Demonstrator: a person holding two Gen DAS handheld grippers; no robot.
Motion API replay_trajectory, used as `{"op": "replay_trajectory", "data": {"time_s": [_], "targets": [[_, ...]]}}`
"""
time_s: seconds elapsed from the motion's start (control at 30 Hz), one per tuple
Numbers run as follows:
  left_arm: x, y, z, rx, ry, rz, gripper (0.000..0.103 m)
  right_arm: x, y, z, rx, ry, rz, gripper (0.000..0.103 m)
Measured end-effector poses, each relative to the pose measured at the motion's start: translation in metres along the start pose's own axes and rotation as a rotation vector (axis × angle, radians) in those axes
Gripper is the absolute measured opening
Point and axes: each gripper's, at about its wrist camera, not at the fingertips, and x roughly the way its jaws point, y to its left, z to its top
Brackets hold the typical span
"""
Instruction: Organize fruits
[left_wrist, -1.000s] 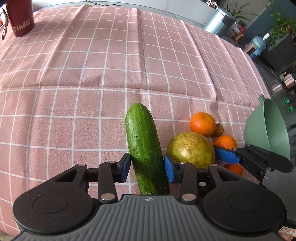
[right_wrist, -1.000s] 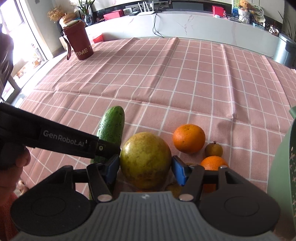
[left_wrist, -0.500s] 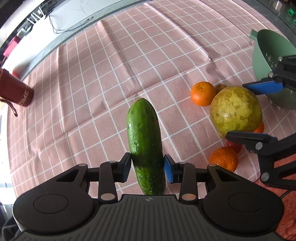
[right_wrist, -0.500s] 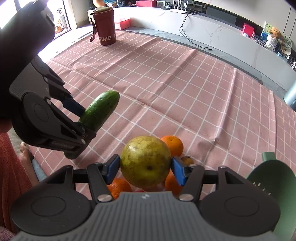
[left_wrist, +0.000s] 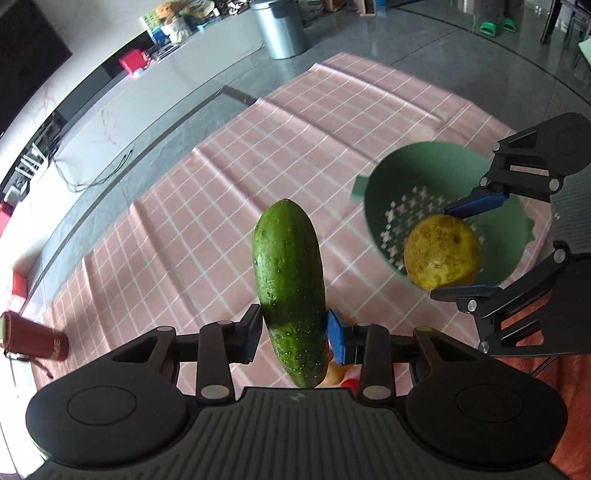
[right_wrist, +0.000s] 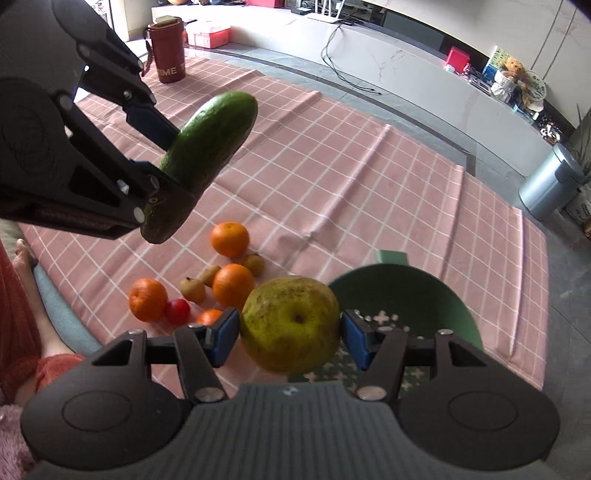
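My left gripper (left_wrist: 293, 338) is shut on a green cucumber (left_wrist: 290, 284) and holds it high above the pink checked cloth; it also shows in the right wrist view (right_wrist: 205, 155). My right gripper (right_wrist: 290, 338) is shut on a large yellow-green pear (right_wrist: 290, 323) and holds it over the near rim of the green colander (right_wrist: 439, 295). In the left wrist view the pear (left_wrist: 441, 251) hangs over the colander (left_wrist: 436, 177). Several oranges (right_wrist: 229, 238), small brown fruits (right_wrist: 192, 288) and a red fruit (right_wrist: 176, 311) lie on the cloth.
A red tumbler (right_wrist: 168, 55) stands at the cloth's far left corner; it also shows in the left wrist view (left_wrist: 33, 339). A grey bin (right_wrist: 550, 184) stands on the floor beyond the table. The person's leg (right_wrist: 26, 295) is at the table's near edge.
Both grippers have risen well above the table with their loads. The right gripper has carried the pear rightward over the colander. The left gripper has turned toward the colander with the cucumber.
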Motion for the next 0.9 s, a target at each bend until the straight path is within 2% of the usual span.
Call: {"op": "replay_trajectory", "data": {"time_s": [0.17,0.3,0.57,0.9], "targets": [[0.004,-0.041,0.038,0.084,-0.038,-0.063,0.042,-0.010,-0.045,-0.024,0.025,0.041,-0.084,0.057],[0.017,-0.066,0.057,0.129,-0.041,-0.113,0.042,-0.006,-0.070,-0.042,0.032,0.072,-0.098,0.057],[0.046,-0.088,0.075,0.187,-0.021,-0.151,0.042,0.019,-0.089,-0.065,0.024,0.081,-0.023,0.057],[0.086,-0.104,0.083,0.263,0.034,-0.205,0.041,0.043,-0.105,-0.074,0.024,0.087,0.036,0.057]]}}
